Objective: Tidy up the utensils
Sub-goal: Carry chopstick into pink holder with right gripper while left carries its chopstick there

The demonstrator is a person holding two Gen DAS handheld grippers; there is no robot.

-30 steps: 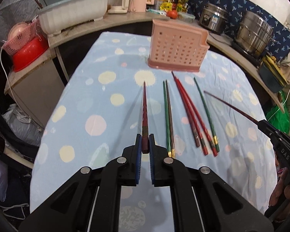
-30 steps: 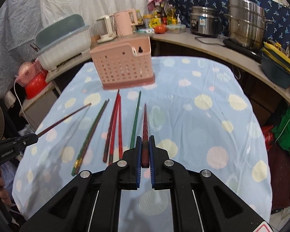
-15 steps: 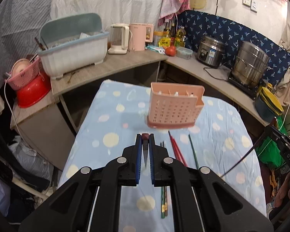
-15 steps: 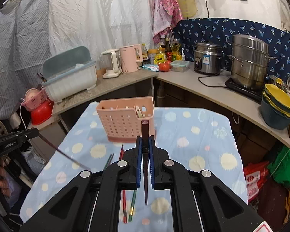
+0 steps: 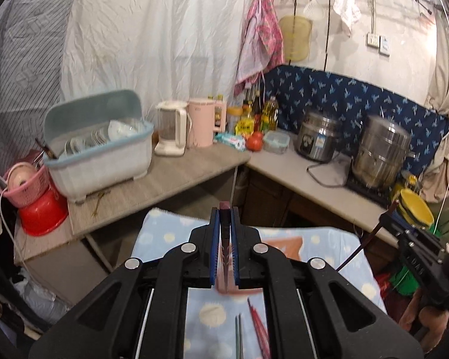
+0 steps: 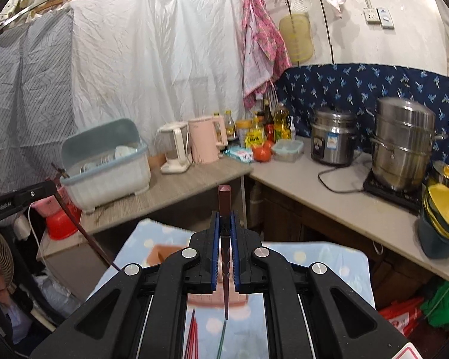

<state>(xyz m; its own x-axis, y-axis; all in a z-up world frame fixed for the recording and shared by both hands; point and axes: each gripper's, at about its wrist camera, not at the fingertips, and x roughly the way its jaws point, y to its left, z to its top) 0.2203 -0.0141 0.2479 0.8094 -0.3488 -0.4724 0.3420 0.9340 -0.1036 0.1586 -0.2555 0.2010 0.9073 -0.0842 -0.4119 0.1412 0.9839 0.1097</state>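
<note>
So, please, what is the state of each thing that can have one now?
Left hand-held gripper: shut on a dark red chopstick, lifted.
Right hand-held gripper: shut on a second dark red chopstick, lifted.
Pink perforated plastic holder: upright on the dotted blue cloth.
Red chopsticks: lying on cloth.

Left gripper (image 5: 224,230) clamped; right gripper (image 6: 224,233) apparently likewise.

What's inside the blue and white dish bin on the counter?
The dish bin holds stacked white plates and bowls behind its raised lid, and dark sticks poke out at its left end. Its walls hide whatever lies lower inside.
</note>
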